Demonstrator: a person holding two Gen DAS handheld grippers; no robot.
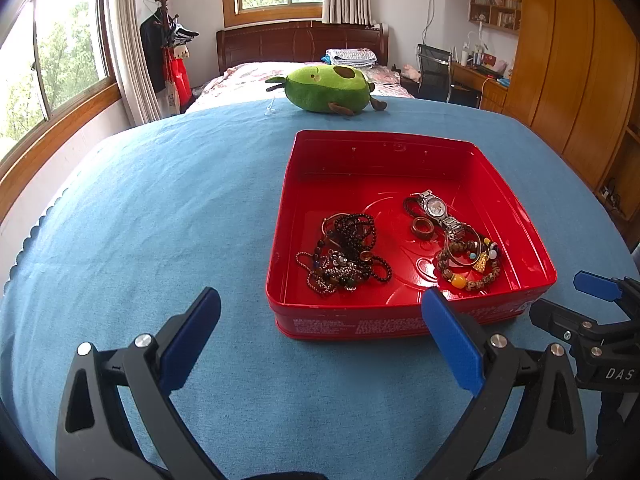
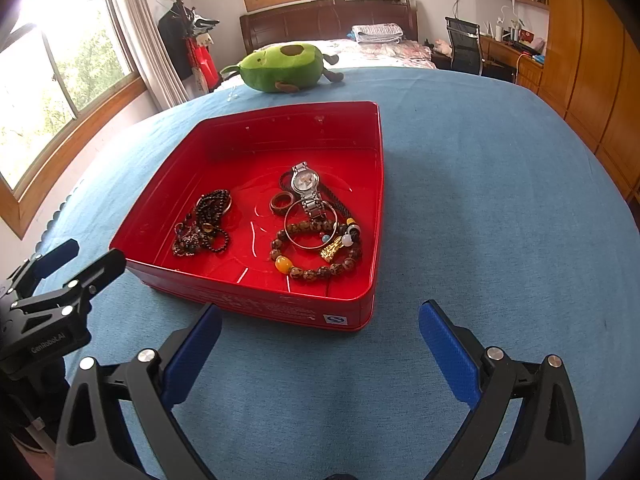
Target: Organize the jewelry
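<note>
A tin box (image 1: pixel 408 236) is sitting on the table (image 1: pixel 160 200), with an avocado plush toy (image 1: pixel 326 89) lying behind it near the table's far edge and a bed (image 1: pixel 256 76) standing beyond that. Inside the box, a tangle of bead necklaces (image 1: pixel 344 254) is lying at the left, while a wristwatch (image 1: pixel 434 208), a ring (image 1: pixel 421 227), a bangle (image 1: pixel 464 244) and a beaded bracelet (image 1: pixel 468 266) are lying at the right, the bangle resting across the bracelet. Both claws are hovering before the box's near wall, the left claw (image 1: pixel 320 338) toward its left and the right claw (image 2: pixel 320 342) toward its right.
</note>
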